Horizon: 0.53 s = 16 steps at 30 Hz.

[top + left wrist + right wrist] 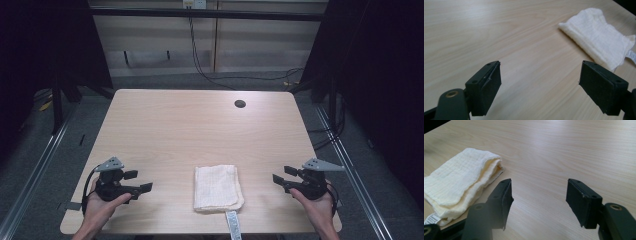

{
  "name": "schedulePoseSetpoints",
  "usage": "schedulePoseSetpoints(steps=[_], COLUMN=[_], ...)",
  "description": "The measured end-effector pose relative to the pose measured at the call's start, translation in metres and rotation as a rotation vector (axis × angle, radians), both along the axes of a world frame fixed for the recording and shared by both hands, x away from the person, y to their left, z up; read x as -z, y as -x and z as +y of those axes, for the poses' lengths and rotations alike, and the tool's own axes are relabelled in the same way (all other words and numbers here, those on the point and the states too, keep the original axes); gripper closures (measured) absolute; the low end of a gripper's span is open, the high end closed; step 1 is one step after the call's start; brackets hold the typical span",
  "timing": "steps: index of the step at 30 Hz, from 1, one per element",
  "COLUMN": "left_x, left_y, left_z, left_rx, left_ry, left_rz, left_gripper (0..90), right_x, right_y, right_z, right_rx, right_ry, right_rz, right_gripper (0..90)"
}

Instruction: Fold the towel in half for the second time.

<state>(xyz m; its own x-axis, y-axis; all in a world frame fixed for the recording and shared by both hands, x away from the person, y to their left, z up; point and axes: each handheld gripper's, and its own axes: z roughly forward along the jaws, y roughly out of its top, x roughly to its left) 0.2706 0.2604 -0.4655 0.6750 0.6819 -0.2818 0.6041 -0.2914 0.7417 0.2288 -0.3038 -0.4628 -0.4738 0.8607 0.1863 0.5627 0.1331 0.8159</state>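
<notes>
Lying folded at the near edge of the table point(165, 115), between left gripper point(138, 181) and right gripper point(281, 176), both wide open and empty, the towel point(218, 188) probably wants an unhurried, level approach from either side.

A lab recording bay; dark curtains point(45, 45), floor rails point(35, 165), lone wooden table point(200, 125)

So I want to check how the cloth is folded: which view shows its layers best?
The right gripper view: the folded cloth shows its stacked edges side-on. The high view shows its whole outline near the table's front edge; the left gripper view shows its flat top and tag.
</notes>
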Motion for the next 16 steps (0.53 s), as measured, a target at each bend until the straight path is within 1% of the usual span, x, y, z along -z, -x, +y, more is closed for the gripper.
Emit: schedulePoseSetpoints(steps=[2,3,5,6,7,8,9,10,12,13,15,16], left_x=[0.004,0.006,0.008,0.007,0.005,0.004,0.005,0.006,0.010,0.011,0.011,0.010], left_y=[0.004,0.005,0.006,0.005,0.004,0.001,-0.002,-0.003,-0.004,-0.004,-0.004,-0.004], left_z=[0.010,0.013,0.020,0.024,0.028,0.030,0.032,0.033,0.031,0.029,0.026,0.024], left_rx=[-0.021,-0.031,-0.056,-0.093,-0.145,-0.161,-0.163,-0.176,-0.160,-0.149,-0.138,-0.134], left_ry=[0.005,0.006,-0.014,-0.015,0.000,0.013,0.010,0.010,0.007,-0.004,-0.003,-0.009], left_rz=[-0.009,-0.008,-0.016,-0.041,-0.063,-0.066,-0.055,-0.053,-0.030,-0.025,-0.033,-0.031], left_gripper=[20.7,21.0,21.0,22.2,25.3,24.3,21.8,22.4,22.9,22.9,22.9,22.8], right_x=[0.000,0.000,0.003,0.004,0.006,0.008,0.010,0.012,0.013,0.014,0.015,0.017], right_y=[0.001,0.001,0.001,0.001,0.002,0.002,0.001,0.001,-0.001,-0.001,-0.003,-0.004], right_z=[-0.004,-0.006,-0.011,-0.013,-0.015,-0.018,-0.020,-0.021,-0.025,-0.025,-0.024,-0.023], right_rx=[0.015,0.025,0.045,0.051,0.064,0.073,0.079,0.088,0.114,0.120,0.123,0.116], right_ry=[0.013,0.018,0.027,0.048,0.050,0.048,0.046,0.046,0.035,0.029,0.042,0.047], right_rz=[-0.012,-0.020,-0.025,-0.026,-0.022,-0.019,-0.014,-0.011,0.006,0.011,0.013,0.019], right_gripper=[37.1,36.9,35.9,35.7,35.7,35.5,35.5,35.6,35.0,34.6,33.9,33.8])
